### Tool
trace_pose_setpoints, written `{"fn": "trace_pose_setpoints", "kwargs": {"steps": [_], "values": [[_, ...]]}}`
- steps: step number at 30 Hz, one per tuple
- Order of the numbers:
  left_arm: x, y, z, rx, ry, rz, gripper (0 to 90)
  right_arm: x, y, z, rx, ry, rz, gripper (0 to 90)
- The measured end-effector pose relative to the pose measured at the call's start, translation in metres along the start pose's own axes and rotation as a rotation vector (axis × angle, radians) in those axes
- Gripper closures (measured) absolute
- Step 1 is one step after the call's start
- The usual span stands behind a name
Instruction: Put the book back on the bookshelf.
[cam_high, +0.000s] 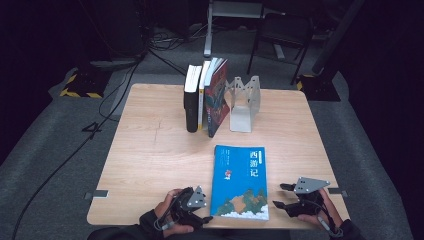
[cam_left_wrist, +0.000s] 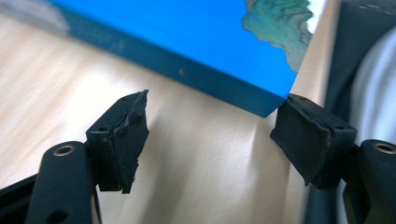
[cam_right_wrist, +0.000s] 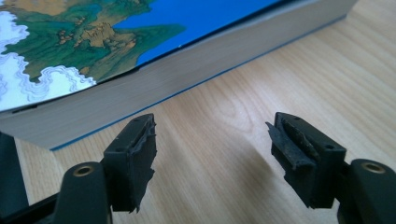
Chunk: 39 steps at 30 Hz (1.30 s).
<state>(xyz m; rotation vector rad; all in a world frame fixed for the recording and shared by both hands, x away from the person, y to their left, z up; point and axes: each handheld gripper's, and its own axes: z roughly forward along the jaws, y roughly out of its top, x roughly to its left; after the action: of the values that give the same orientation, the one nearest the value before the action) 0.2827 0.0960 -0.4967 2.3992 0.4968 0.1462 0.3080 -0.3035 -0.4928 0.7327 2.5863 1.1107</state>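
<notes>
A blue paperback book (cam_high: 240, 182) with white Chinese title characters and a landscape picture lies flat on the wooden table (cam_high: 150, 150), close to its near edge. My left gripper (cam_high: 204, 207) rests by the book's near left corner, jaws open and pointing toward it. In the left gripper view the gripper (cam_left_wrist: 210, 135) stands wide, with the book's spine corner (cam_left_wrist: 261, 100) just ahead, close to the right-hand pad (cam_left_wrist: 308, 140). My right gripper (cam_high: 281, 196) sits open off the book's right side. In the right gripper view the gripper (cam_right_wrist: 210, 140) holds nothing, and the page edge (cam_right_wrist: 140, 88) lies just beyond.
Three books (cam_high: 205, 95) stand upright at the table's far middle, the outer one leaning toward a grey metal bookend (cam_high: 242, 102). A dark chair (cam_high: 282, 35) and cables lie on the floor beyond. Bare tabletop stretches left of the flat book.
</notes>
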Motion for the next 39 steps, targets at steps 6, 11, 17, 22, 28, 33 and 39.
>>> {"fn": "trace_pose_setpoints", "kwargs": {"steps": [6,11,17,22,28,33,39], "values": [[0.008,0.0,0.0,0.015,-0.001,0.007,20.1,0.003,0.006,-0.003,-0.021,0.005,0.016,31.7],[0.015,-0.001,-0.002,0.022,0.004,0.011,18.5,0.012,0.012,0.003,0.024,0.009,-0.037,33.2],[0.027,-0.003,-0.006,0.033,0.045,-0.025,17.1,0.012,0.021,-0.002,-0.041,0.023,0.023,34.6],[0.038,-0.006,-0.009,0.035,0.079,-0.064,17.1,0.021,0.025,0.002,-0.011,-0.035,-0.051,34.3],[0.051,-0.008,-0.01,0.035,0.098,-0.092,16.3,0.021,0.026,0.014,0.003,0.01,0.02,34.1],[0.067,-0.011,-0.013,0.031,0.118,-0.137,16.0,0.028,0.034,0.029,0.03,-0.02,0.02,32.0],[0.076,-0.02,-0.024,-0.016,0.181,-0.197,24.5,0.038,0.037,0.042,0.069,-0.06,0.013,26.4]]}}
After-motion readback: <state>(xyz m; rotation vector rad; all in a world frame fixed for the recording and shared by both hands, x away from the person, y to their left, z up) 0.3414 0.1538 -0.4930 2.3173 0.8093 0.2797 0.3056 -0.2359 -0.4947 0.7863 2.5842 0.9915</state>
